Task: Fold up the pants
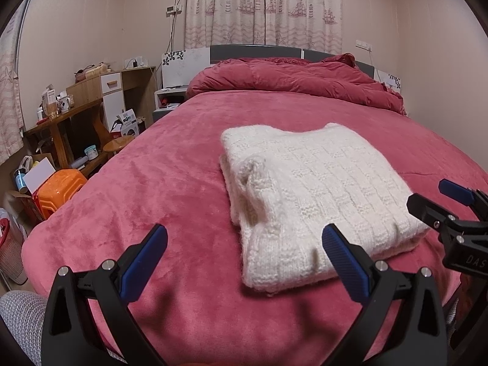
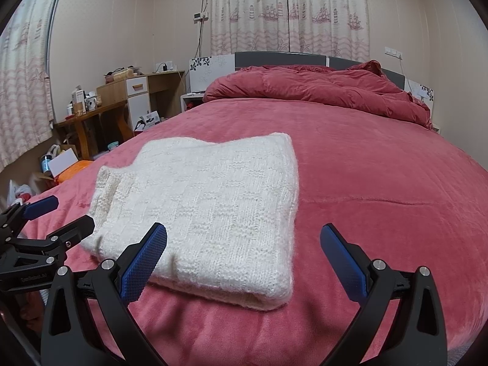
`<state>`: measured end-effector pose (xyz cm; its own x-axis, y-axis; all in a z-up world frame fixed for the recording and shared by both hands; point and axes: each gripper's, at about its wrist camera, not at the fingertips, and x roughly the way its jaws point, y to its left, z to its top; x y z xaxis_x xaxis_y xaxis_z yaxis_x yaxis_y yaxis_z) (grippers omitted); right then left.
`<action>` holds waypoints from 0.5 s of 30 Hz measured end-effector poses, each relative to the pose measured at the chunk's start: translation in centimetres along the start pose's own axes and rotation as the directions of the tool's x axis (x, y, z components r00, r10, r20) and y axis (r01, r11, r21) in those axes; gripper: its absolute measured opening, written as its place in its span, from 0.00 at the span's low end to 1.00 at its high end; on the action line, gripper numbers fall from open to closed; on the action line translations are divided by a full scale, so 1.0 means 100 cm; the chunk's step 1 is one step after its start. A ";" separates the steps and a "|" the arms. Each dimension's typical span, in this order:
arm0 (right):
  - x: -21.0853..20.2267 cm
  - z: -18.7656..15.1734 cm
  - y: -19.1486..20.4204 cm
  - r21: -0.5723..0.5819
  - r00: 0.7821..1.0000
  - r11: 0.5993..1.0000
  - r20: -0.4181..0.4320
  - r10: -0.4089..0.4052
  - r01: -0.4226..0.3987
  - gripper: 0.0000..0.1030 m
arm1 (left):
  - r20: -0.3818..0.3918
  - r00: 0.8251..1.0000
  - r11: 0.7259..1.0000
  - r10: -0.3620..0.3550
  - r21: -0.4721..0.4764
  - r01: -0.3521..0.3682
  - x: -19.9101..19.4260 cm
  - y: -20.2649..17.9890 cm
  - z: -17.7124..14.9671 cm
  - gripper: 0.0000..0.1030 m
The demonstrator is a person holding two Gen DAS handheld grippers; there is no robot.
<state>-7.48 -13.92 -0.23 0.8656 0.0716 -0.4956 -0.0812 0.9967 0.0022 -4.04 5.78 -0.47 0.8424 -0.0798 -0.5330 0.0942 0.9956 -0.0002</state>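
White knitted pants (image 1: 308, 195) lie folded in a thick rectangle on the pink bed cover (image 1: 170, 189). They also show in the right wrist view (image 2: 207, 201). My left gripper (image 1: 244, 244) is open and empty, held above the bed at the bundle's near left corner. My right gripper (image 2: 244, 244) is open and empty, held over the bundle's near right edge. The right gripper also shows at the right edge of the left wrist view (image 1: 439, 198). The left gripper shows at the left edge of the right wrist view (image 2: 58, 213).
A rumpled red duvet (image 1: 292, 76) lies at the head of the bed against the headboard (image 1: 256, 50). Left of the bed stand a cluttered wooden desk (image 1: 70, 113), a round stool (image 1: 116, 145), an orange plastic stool (image 1: 61, 189) and boxes. Curtains (image 1: 262, 6) hang behind.
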 end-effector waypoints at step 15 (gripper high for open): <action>0.001 0.003 -0.009 0.001 1.000 1.000 0.008 0.003 -0.003 0.97 | -0.032 0.999 1.000 -0.006 -0.029 0.005 0.009 0.007 -0.001 0.98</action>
<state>-7.21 -14.78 -0.01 0.8692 0.0746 -0.4888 -0.0831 0.9965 0.0044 -3.26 6.44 -0.99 0.8242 -0.0840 -0.5601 0.0830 0.9962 -0.0273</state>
